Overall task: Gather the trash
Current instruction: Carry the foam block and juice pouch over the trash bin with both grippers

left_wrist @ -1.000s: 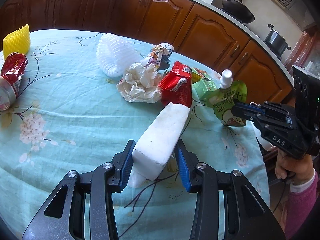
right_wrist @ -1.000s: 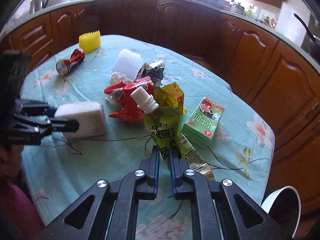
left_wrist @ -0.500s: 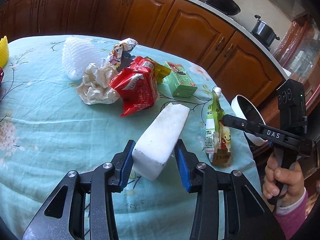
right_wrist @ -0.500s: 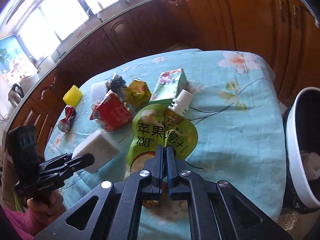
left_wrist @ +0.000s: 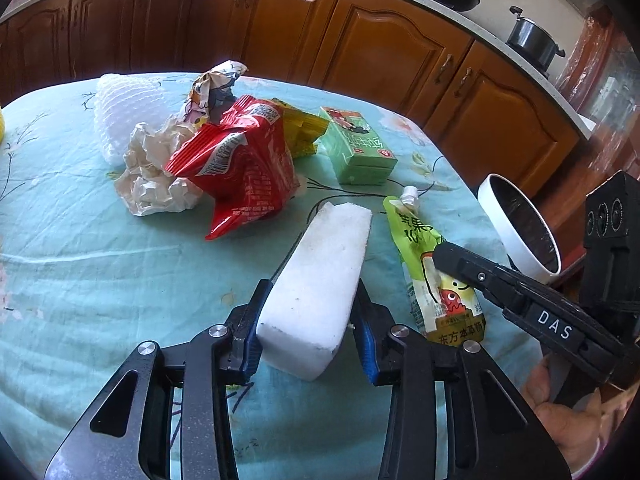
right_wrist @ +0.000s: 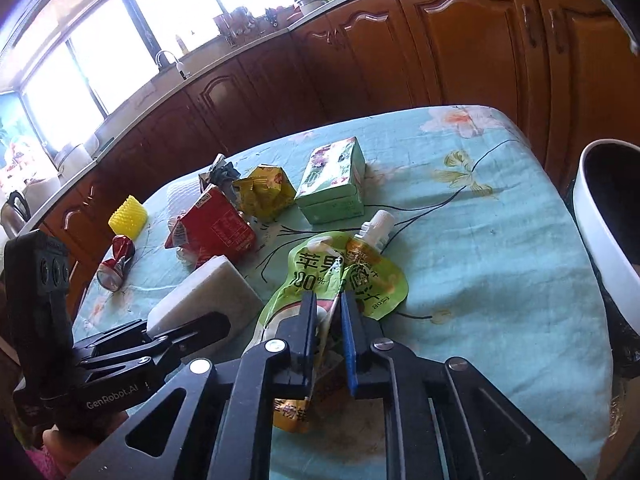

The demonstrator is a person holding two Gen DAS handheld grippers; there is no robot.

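A white foam block point(left_wrist: 324, 272) sits between the blue pads of my left gripper point(left_wrist: 312, 288), held above the teal tablecloth point(left_wrist: 100, 264). The jaws are closing on it. My right gripper point(right_wrist: 328, 304) grips a green juice pouch point(right_wrist: 320, 268) by its lower half; the white cap points away and the jaws are easing open a little. In the left wrist view the pouch point(left_wrist: 416, 240) hangs from that gripper's finger near the table's right edge. A white trash bin point(left_wrist: 500, 232) with a dark liner stands just beyond that edge. The bin point(right_wrist: 596, 240) also shows at the right wrist view's right border.
A pile lies mid-table: red snack bag point(left_wrist: 244, 168), crumpled paper point(left_wrist: 152, 176), white foam net point(left_wrist: 120, 112), yellow wrapper point(left_wrist: 304, 128), green carton point(left_wrist: 356, 148). A crushed can point(right_wrist: 116, 264) and a yellow foam net point(right_wrist: 128, 216) lie at the far side. Wooden cabinets point(left_wrist: 380, 40) ring the table.
Both grippers have carried their items toward the table edge beside the bin, which has come into view. The right gripper has rolled, so the pouch has tipped from upright to slanting.
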